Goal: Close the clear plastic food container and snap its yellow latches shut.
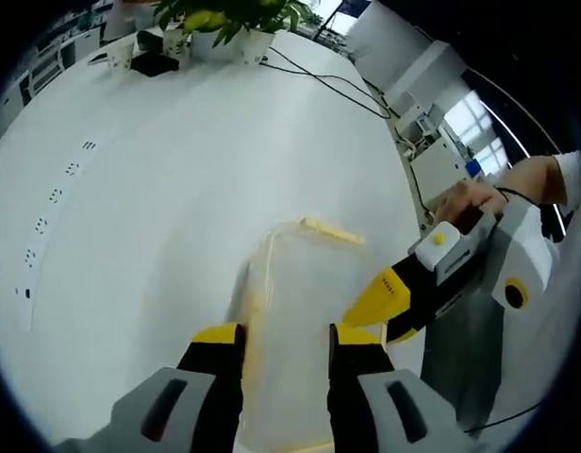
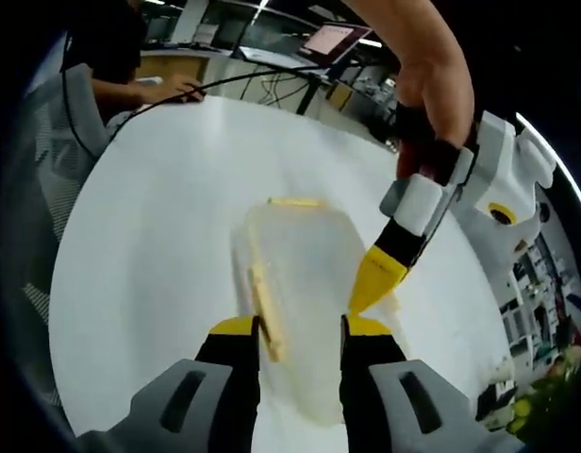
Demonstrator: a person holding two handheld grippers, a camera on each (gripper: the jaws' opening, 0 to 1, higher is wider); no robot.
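The clear plastic container (image 1: 290, 283) lies on the white table (image 1: 158, 189) with its lid down. A yellow latch (image 1: 333, 231) shows on its far end and another (image 1: 256, 311) on its left side. My left gripper (image 1: 288, 337) hovers over the near end, jaws apart with the box seen between them. The right gripper's yellow tip (image 1: 380, 300) comes in from the right at the container's right edge. In the right gripper view the container (image 2: 305, 255) sits ahead of my open right gripper (image 2: 300, 330), whose left jaw is beside the side latch (image 2: 264, 311). The left gripper (image 2: 373, 274) meets the box's right edge.
Potted plants (image 1: 224, 19), cups and a dark object stand at the table's far edge, with a black cable (image 1: 338, 85) trailing across. A person sits at the far side (image 2: 130, 85). Desks and monitors lie beyond. A hand (image 2: 423, 85) holds the left gripper.
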